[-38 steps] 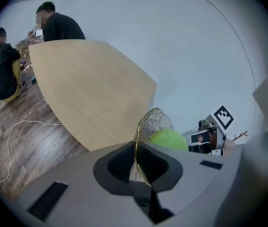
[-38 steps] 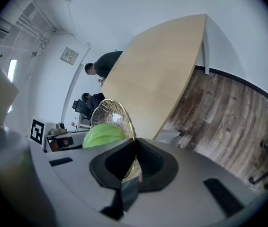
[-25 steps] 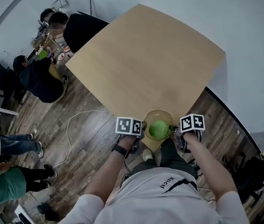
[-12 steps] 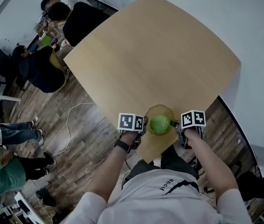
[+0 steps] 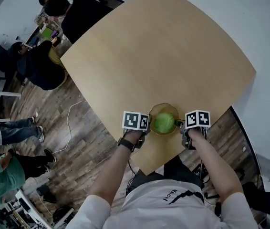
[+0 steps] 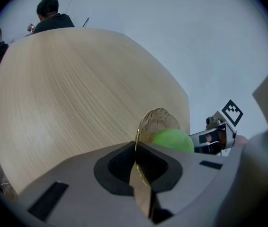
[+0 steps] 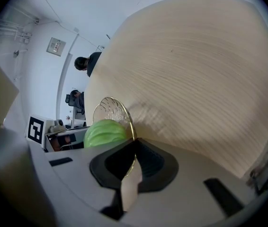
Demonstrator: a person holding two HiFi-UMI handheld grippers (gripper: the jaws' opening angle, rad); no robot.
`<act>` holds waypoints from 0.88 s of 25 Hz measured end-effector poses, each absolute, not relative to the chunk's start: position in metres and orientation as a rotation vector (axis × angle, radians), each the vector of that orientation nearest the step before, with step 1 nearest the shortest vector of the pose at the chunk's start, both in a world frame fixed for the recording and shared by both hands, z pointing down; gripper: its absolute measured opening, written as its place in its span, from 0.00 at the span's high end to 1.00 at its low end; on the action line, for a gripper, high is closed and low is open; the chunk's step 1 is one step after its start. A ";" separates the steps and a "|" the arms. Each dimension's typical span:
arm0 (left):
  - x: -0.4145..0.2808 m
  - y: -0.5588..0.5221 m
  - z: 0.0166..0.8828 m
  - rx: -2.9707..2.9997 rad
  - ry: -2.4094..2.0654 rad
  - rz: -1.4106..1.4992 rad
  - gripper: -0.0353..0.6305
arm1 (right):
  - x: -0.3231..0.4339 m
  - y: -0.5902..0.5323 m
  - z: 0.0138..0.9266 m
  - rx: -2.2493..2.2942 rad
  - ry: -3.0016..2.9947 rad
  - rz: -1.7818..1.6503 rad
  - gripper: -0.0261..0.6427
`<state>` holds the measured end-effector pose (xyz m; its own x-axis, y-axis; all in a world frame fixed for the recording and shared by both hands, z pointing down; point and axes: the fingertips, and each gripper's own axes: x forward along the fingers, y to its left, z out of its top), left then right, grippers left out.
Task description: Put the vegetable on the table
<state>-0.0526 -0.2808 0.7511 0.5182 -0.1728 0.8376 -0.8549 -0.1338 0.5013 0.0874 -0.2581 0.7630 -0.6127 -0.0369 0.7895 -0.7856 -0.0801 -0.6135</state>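
Note:
A round green cabbage [image 5: 163,122] lies on a clear glass plate with a gold rim [image 5: 164,105]. The plate hangs just over the near corner of the light wooden table [image 5: 159,56]. My left gripper [image 5: 147,124] is shut on the plate's left rim and my right gripper [image 5: 179,124] is shut on its right rim. In the left gripper view the rim [image 6: 155,117] runs into the jaws of the left gripper [image 6: 141,167], with the cabbage [image 6: 174,140] beyond. In the right gripper view the right gripper [image 7: 129,167] pinches the rim [image 7: 108,109] beside the cabbage [image 7: 103,131].
Beyond the plate the tabletop is bare. People sit at a cluttered desk [image 5: 46,32] off the far left corner. A white cable [image 5: 70,128] trails over the wooden floor on the left. White walls stand behind and to the right of the table.
Both grippers have carried the plate and cabbage forward, from the table's near corner edge to further in over the tabletop. Both stay shut on the rim.

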 end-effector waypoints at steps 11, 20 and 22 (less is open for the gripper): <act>-0.048 -0.296 0.767 1.593 -0.890 0.736 0.91 | 0.093 -0.276 0.777 0.865 -1.617 1.734 0.93; -0.050 -0.296 0.784 1.589 -0.871 0.698 0.91 | 0.090 -0.275 0.791 0.854 -1.621 1.758 0.92; -0.050 -0.297 0.786 1.594 -0.861 0.685 0.91 | 0.089 -0.276 0.793 0.841 -1.635 1.772 0.92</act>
